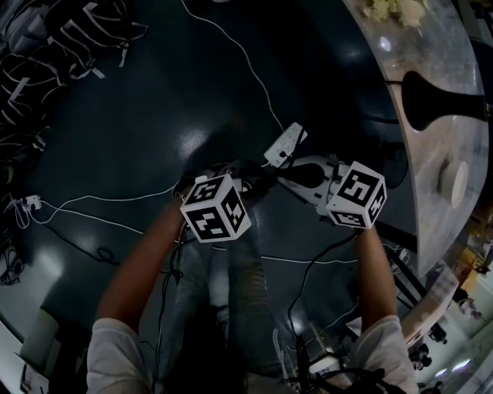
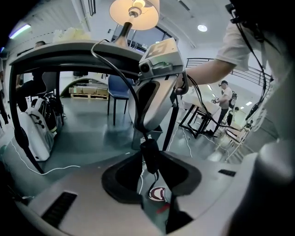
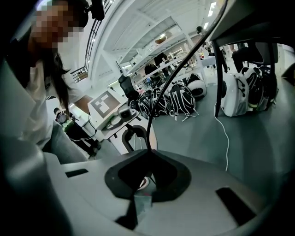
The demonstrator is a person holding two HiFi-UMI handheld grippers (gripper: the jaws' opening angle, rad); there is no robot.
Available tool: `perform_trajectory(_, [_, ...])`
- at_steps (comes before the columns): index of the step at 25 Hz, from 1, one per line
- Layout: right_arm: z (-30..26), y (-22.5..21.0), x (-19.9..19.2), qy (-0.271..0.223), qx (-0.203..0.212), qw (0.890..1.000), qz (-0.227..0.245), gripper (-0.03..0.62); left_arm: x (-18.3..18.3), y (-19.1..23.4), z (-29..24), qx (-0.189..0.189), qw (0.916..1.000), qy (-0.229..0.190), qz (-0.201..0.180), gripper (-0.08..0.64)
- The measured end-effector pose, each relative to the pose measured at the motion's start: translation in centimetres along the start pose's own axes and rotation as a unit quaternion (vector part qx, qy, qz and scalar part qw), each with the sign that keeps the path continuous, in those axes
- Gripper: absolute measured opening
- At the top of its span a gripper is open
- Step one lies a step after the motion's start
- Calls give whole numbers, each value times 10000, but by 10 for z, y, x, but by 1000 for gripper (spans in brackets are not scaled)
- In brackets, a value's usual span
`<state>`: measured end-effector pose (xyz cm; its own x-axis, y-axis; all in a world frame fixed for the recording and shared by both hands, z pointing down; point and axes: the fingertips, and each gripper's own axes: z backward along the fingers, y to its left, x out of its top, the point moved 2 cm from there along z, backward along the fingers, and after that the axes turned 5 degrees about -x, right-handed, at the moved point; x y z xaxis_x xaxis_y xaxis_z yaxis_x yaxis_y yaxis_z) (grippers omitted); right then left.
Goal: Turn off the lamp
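The lamp (image 2: 134, 13) is seen lit on the table (image 2: 55, 50), close to its edge. Its black cord (image 3: 148, 126) is hung down past that edge. The small black switch (image 2: 149, 159) on the cord is pinched between the closed fingers of the left gripper (image 2: 150, 153). The cord is pinched by the closed fingers of the right gripper (image 3: 150, 151). Both grippers are held close together above the dark floor (image 1: 169, 100).
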<state>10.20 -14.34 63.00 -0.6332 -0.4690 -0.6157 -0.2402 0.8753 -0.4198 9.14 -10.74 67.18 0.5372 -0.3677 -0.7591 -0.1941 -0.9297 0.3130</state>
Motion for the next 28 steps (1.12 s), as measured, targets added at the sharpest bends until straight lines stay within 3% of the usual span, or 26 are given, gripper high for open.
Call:
perform_trajectory(9, [-3,7,-9,313,147,9989,330,9,-2,-4,-9,-297,9991,267,133,97])
perform_trajectory(13, [-3,7,-14,365,141,9984,401,9,-3,-2,-12,-230,9992,323,-35,69])
perform_trajectory(20, [-4,-2,-18,337,7,9990,280,9,-5,3,-17,16,9992,387,19,75])
perform_trajectory(28, [-6,-5,-21,245,-44,9995,195,9,-8,5,-19,80,9992,244,292,75])
